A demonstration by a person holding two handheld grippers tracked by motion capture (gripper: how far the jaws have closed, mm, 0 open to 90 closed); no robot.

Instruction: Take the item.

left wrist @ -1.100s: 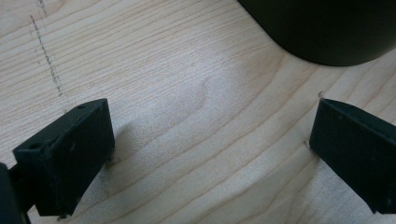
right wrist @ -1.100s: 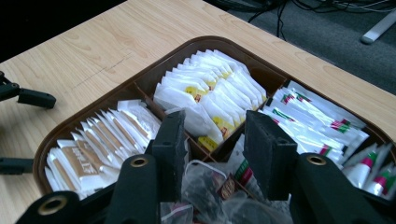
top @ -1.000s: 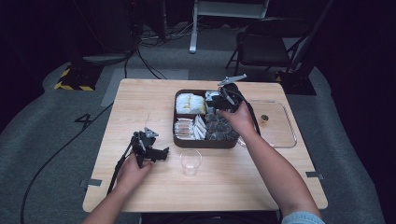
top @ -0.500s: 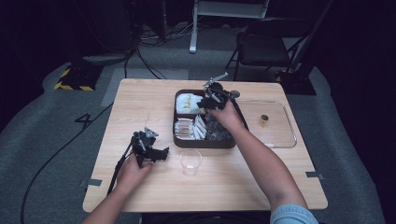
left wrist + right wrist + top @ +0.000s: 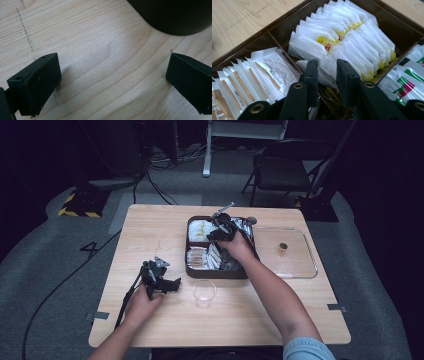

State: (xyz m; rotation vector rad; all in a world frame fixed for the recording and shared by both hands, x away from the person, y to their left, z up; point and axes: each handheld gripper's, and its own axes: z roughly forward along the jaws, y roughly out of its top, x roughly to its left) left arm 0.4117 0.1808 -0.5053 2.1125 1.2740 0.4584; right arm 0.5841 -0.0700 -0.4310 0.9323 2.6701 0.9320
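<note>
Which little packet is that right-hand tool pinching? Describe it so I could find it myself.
Start at the dark divided tray in the middle of the wooden table. In its far-left compartment stands a row of white tea bag packets with yellow labels. The pinched packet is the nearest one, caught between the jaws of the right gripper.

Table lit overhead; surroundings dark; close-ups sharp.

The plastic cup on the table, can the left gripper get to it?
Probably yes. The left gripper rests open on the table beside the plastic cup, with bare wood between them.
</note>
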